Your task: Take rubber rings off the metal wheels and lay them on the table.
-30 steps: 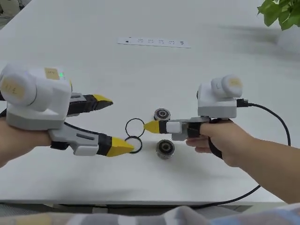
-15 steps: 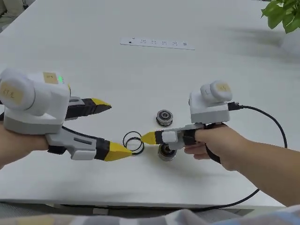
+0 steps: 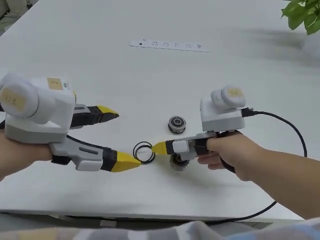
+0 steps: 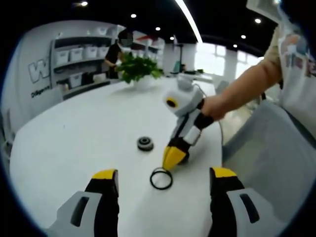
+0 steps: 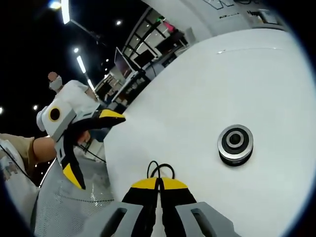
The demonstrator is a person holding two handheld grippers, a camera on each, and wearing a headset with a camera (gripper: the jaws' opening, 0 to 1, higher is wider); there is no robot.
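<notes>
Two black rubber rings (image 3: 144,152) lie overlapping on the white table (image 3: 150,80). My right gripper (image 3: 159,147) is shut, and its yellow tips pinch the edge of one ring (image 5: 160,170). One metal wheel (image 3: 176,124) stands free behind it; it also appears in the right gripper view (image 5: 235,143) and the left gripper view (image 4: 145,143). A second wheel (image 3: 177,162) sits half hidden under the right gripper. My left gripper (image 3: 119,137) is open and hovers just left of the rings (image 4: 161,178), with nothing between its jaws.
A white power strip (image 3: 169,46) lies far back on the table. A green plant (image 3: 302,14) stands at the back right corner. A black cable (image 3: 287,130) trails from the right gripper to the table's front edge.
The right gripper has moved toward me with a ring, bringing it onto the other ring. It now covers part of the near wheel. The left gripper has hardly moved.
</notes>
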